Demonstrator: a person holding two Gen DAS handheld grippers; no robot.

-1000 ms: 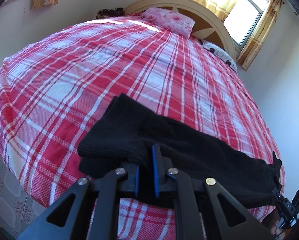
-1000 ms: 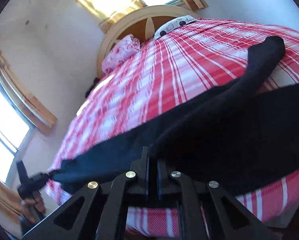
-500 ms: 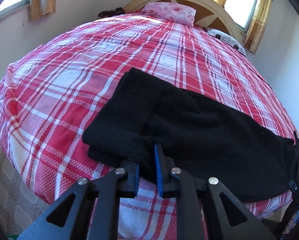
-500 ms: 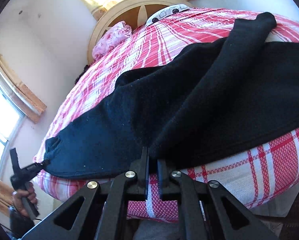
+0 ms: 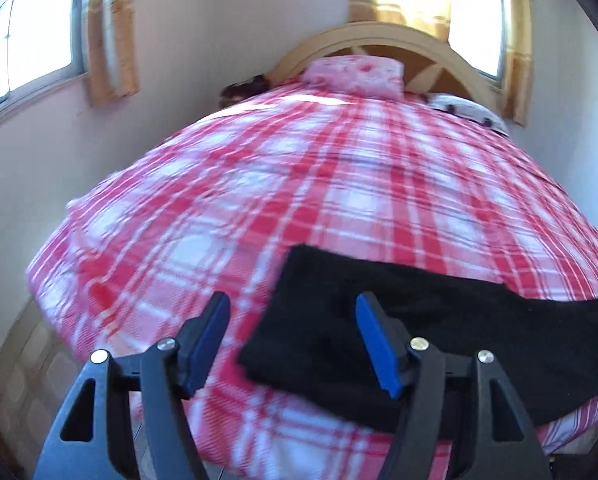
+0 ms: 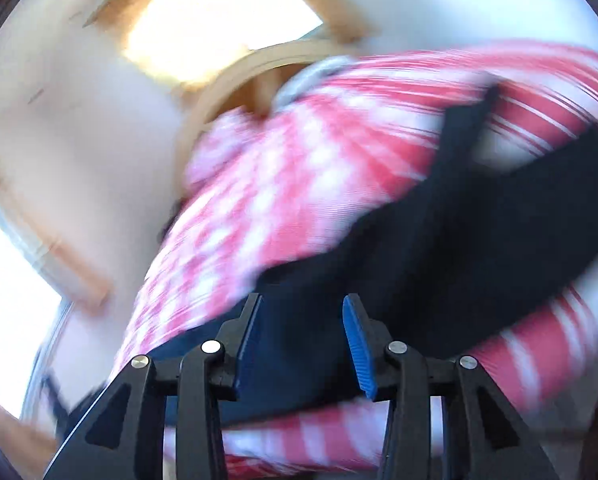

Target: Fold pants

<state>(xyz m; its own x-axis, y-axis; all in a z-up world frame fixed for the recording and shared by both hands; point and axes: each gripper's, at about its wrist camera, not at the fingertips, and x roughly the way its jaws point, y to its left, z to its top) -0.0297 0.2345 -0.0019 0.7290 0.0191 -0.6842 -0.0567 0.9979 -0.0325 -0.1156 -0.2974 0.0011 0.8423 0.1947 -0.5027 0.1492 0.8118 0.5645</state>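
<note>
The black pants (image 5: 439,320) lie flat along the near edge of the red and white plaid bed (image 5: 299,184). My left gripper (image 5: 293,340) is open and empty, hovering just short of the pants' left end. In the blurred right wrist view the pants (image 6: 439,272) stretch from lower left to upper right. My right gripper (image 6: 303,340) is open and empty, right over their near edge.
A curved wooden headboard (image 5: 399,44) and a pink pillow (image 5: 355,76) stand at the far end of the bed. Windows with yellow curtains (image 5: 111,32) line the walls. Tiled floor (image 5: 23,364) shows at the lower left.
Both grippers have opened and let go of the pants, which now lie flat on the bed. Both have pulled back and tilted up; the right wrist view is blurred by motion.
</note>
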